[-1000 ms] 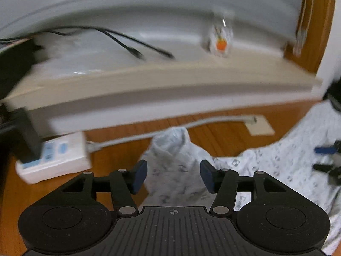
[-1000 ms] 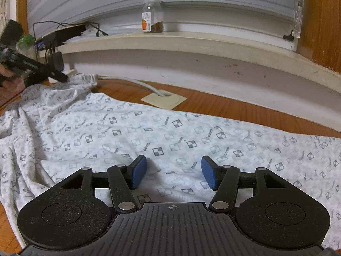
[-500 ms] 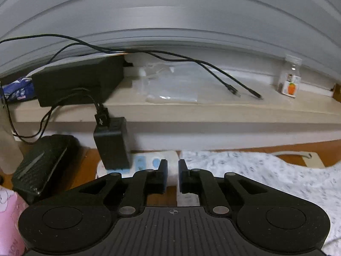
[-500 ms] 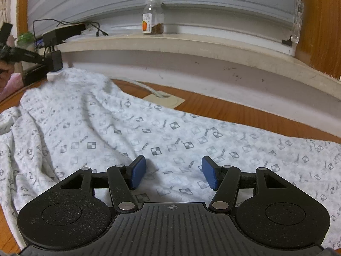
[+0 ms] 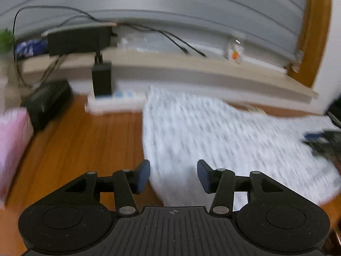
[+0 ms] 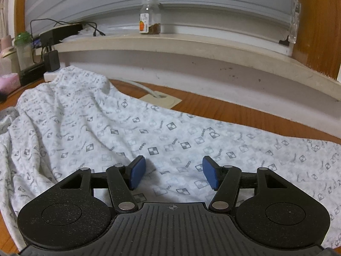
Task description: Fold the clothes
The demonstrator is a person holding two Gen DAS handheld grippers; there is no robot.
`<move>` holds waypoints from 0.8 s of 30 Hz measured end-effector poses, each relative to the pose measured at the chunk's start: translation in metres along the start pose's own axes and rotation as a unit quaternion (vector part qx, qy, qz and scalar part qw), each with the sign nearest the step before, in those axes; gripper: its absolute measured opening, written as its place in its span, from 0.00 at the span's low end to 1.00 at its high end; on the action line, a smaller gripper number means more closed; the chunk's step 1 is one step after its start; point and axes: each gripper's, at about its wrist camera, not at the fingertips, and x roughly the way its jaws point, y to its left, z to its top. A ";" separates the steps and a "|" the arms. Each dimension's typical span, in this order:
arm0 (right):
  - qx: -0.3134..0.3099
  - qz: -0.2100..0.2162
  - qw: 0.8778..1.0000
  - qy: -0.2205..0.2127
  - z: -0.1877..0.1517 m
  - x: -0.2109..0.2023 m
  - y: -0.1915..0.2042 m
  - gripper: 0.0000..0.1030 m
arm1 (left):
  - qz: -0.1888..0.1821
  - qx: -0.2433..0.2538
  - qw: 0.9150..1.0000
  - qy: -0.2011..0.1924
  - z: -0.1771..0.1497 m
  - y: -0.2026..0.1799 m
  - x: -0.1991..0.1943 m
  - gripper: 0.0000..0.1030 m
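Observation:
A white garment (image 6: 132, 128) with a grey checker print lies spread and wrinkled on the wooden floor (image 6: 223, 111). My right gripper (image 6: 173, 173) hovers just above the cloth, open, with nothing between its blue pads. In the blurred left wrist view the same garment (image 5: 213, 136) lies ahead, its left edge on the floor (image 5: 89, 145). My left gripper (image 5: 173, 176) is above that edge, its jaws opening, and no cloth is pinched between them. The right gripper (image 5: 321, 143) shows at the far right of that view, on the cloth.
A low ledge (image 6: 170, 42) runs along the wall with a glass jar (image 6: 150, 17), a black box (image 5: 78, 39) and cables. A white power strip (image 5: 113, 102) with a black adapter (image 5: 101, 81) sits beside the garment's corner. A pink item (image 5: 10, 145) stands at left.
The left gripper drew the garment's corner out to the left with its jaws nearly shut, then let go and pulled back with its jaws apart. The cloth now lies spread wider. The right gripper stayed put.

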 end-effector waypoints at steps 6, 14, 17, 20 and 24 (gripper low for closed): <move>-0.001 -0.003 1.000 -0.001 -0.001 0.001 0.001 0.58 | -0.005 0.007 1.000 0.022 -0.042 -0.015 -0.030 0.47; 0.004 -0.003 1.000 -0.003 -0.001 0.002 0.000 0.59 | 0.025 0.027 0.999 0.018 -0.071 -0.020 -0.053 0.21; 0.003 -0.003 1.000 -0.003 -0.001 0.002 0.000 0.59 | 0.039 0.035 0.999 -0.008 -0.070 -0.018 -0.070 0.11; 0.002 -0.004 1.000 -0.004 0.000 0.002 0.001 0.59 | 0.048 0.013 0.998 -0.024 -0.061 0.003 -0.093 0.15; 0.006 0.000 1.000 -0.008 0.000 0.000 -0.001 0.61 | 0.077 0.008 0.997 0.002 -0.061 0.014 -0.092 0.16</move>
